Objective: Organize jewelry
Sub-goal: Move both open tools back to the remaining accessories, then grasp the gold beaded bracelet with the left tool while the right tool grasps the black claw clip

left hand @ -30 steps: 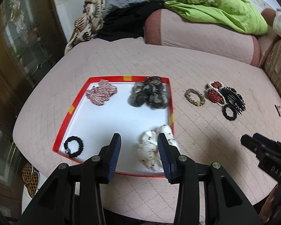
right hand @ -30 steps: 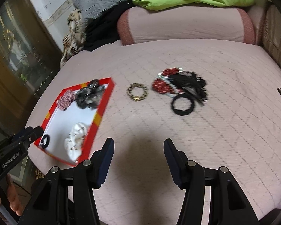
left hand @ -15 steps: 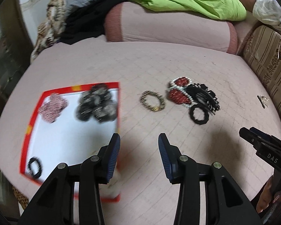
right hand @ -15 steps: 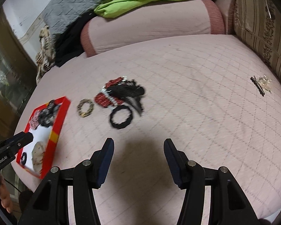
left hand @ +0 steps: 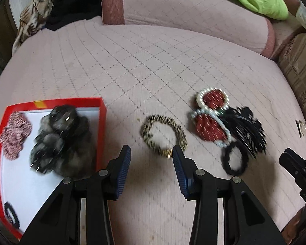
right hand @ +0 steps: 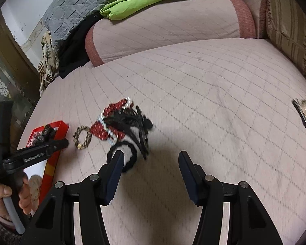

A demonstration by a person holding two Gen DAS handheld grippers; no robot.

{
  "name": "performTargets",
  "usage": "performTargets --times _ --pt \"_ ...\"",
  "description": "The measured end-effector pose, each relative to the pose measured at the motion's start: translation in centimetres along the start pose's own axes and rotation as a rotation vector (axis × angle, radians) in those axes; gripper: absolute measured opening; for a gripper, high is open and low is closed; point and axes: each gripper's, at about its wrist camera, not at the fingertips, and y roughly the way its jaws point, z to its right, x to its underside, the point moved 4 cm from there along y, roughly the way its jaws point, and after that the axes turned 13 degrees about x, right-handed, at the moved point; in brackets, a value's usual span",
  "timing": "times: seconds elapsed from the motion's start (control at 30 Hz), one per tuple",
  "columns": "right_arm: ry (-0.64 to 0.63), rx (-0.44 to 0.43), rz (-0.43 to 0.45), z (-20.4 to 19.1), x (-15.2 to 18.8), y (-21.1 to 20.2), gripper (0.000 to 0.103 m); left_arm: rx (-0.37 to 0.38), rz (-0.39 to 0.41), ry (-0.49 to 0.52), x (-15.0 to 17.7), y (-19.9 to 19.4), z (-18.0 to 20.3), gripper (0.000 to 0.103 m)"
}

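In the left wrist view the left claw point(left hand: 151, 156) stands partly open with nothing between its blue pads, low in the middle of the frame. Just above the gap, slightly toward the right pad, lies the leopard-print bracelet point(left hand: 163, 136) on the pink quilted bed point(left hand: 153, 65); its gold clasp sits nearest the right fingertip, but whether they touch cannot be told. To the right of the bracelet, at centre right, is a red bow clip edged with pearls point(left hand: 211, 116), with a black comb clip point(left hand: 246, 129) lying against its right side and a black hair tie point(left hand: 234, 160) below both. At the left edge is the red-rimmed tray point(left hand: 101, 122), holding a dark fluffy scrunchie point(left hand: 61, 140), a red-and-white scrunchie point(left hand: 14, 134) and a small black band point(left hand: 11, 217) in its lower corner. A small metallic clip point(left hand: 301, 126) lies apart at the far right.

In the right wrist view the right claw point(right hand: 151, 159) is open wider, empty, low in the centre. The black hair tie point(right hand: 130, 153) lies at its left fingertip, partly hidden behind it; contact cannot be judged. The bow clip point(right hand: 107, 126) and the bracelet point(right hand: 82, 136) lie up and to the left of that finger. A hand point(right hand: 10, 196) at lower left holds the other claw's handle over the tray.
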Motion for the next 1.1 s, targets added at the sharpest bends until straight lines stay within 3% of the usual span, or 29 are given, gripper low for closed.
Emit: performTargets --times 0.37,0.43,0.5,0.6,0.77,1.1 --pt "-0.070 0.008 -0.020 -2.0 -2.6 4.7 0.064 0.015 -0.030 -0.008 -2.0 4.1 -1.2 0.041" --pt "-0.066 0.001 -0.032 -2.0 -2.7 5.3 0.041 0.015 -0.027 0.004 -2.1 4.2 -1.1 0.034" --pt "-0.063 -0.009 -0.050 -2.0 -2.6 5.8 0.021 0.001 -0.027 0.025 -2.0 4.3 -0.9 0.009" --pt "-0.060 -0.026 -0.056 -2.1 -2.2 5.6 0.010 0.017 -0.033 0.042 -1.7 4.1 -0.5 0.006" --pt "-0.029 -0.014 -0.050 -1.3 -0.8 3.5 0.010 0.055 -0.037 0.036 0.1 2.5 0.8 0.006" --pt "0.032 -0.002 -0.021 1.6 2.4 -2.8 0.009 0.151 0.042 0.015 4.8 -5.6 2.7 0.006"
